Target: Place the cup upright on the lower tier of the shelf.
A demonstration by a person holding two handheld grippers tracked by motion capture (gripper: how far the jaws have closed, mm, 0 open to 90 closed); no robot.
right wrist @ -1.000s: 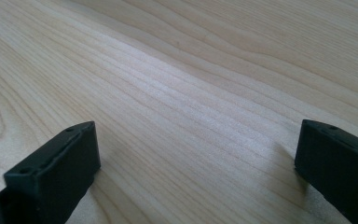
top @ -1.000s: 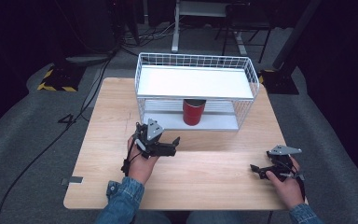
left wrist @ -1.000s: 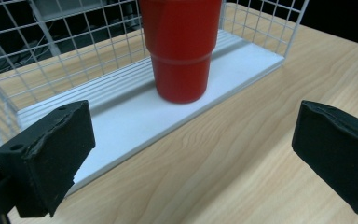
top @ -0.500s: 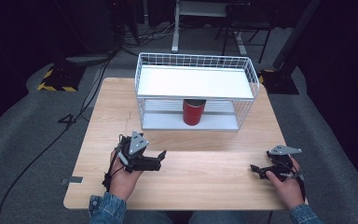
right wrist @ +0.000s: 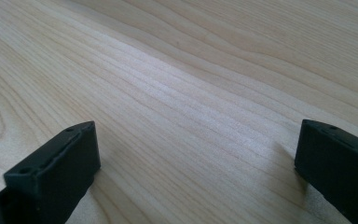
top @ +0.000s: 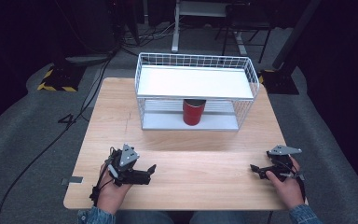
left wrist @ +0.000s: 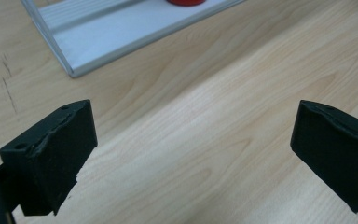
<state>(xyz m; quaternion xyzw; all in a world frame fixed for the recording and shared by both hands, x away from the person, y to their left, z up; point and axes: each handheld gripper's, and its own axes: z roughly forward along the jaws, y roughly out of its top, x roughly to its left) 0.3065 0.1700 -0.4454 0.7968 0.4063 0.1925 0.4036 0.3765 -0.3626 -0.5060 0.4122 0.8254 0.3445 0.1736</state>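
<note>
High view: red can (top: 194, 112) stands upright, long axis vertical, open end or top facing up, on the lower white shelf (top: 168, 121) of the white wire rack (top: 196, 91) at the far middle of the wooden counter (top: 186, 154). It sits under the rack's upper white tray (top: 193, 81), which covers its top from above. The wire side walls close the rack at left and right; the front toward the person looks open, apart from thin uprights.

Left claw (top: 150, 171) rests low at the near left of the counter, in the person's left hand (top: 112, 193), jaws pointing toward the right and slightly away. It is well apart from the can. Left gripper view: the left claw (left wrist: 193, 154) stands wide open, its jaws having just been closing a little, with bare wood between them; the rack's shelf corner and a sliver of the red can (left wrist: 185, 2) show at the top edge.

Right claw (top: 254, 169) lies at the near right of the counter in the right hand (top: 286, 184), jaws pointing left. Right gripper view: the right claw (right wrist: 196, 158) is open, nothing between the jaws, wood grain beneath.

Between both claws and the rack, the counter surface carries nothing. Black cable (top: 42, 149) runs across the grey floor at left.
</note>
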